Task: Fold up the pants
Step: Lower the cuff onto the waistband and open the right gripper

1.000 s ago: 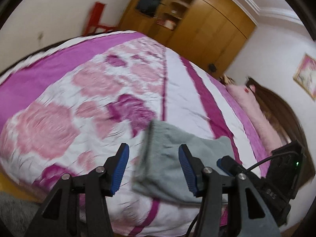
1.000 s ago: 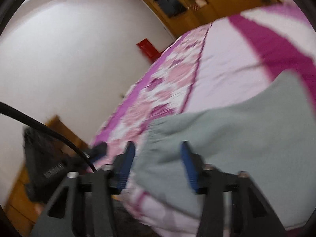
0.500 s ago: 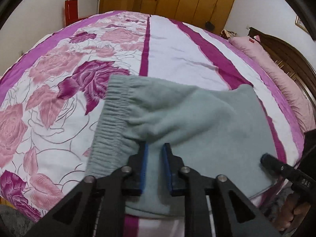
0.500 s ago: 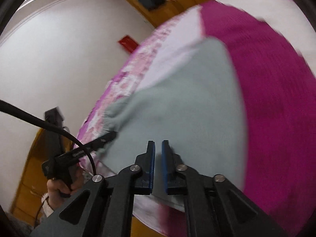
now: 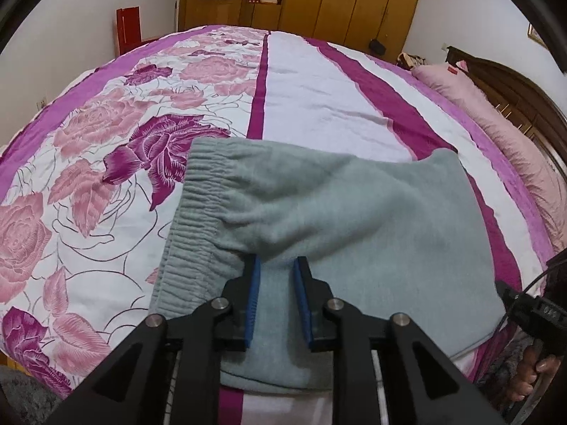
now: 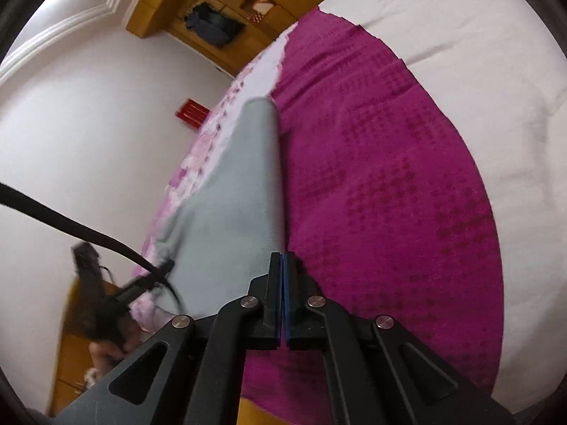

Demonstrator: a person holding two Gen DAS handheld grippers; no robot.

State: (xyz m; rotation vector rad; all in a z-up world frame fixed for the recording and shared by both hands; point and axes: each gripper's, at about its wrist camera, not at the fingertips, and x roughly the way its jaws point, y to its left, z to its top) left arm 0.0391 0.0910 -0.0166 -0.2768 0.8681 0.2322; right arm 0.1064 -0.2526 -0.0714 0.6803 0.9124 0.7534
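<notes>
One folded pair of grey-green fleece pants (image 5: 354, 226) lies on the pink floral bed (image 5: 106, 184), near its front edge. Your left tool (image 5: 275, 301) sits over the near fold, jaws opening, fabric between them, pads clear. The ribbed waistband points left; the long axis runs left to right. Your right tool (image 6: 282, 297) is fully closed at the pants' right edge; whether it pinches fabric cannot be told.

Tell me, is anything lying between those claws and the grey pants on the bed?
Nothing visible. The left claw is opening, with a raised fold of the grey pants between its pads; the right claw is shut at their edge.
</notes>
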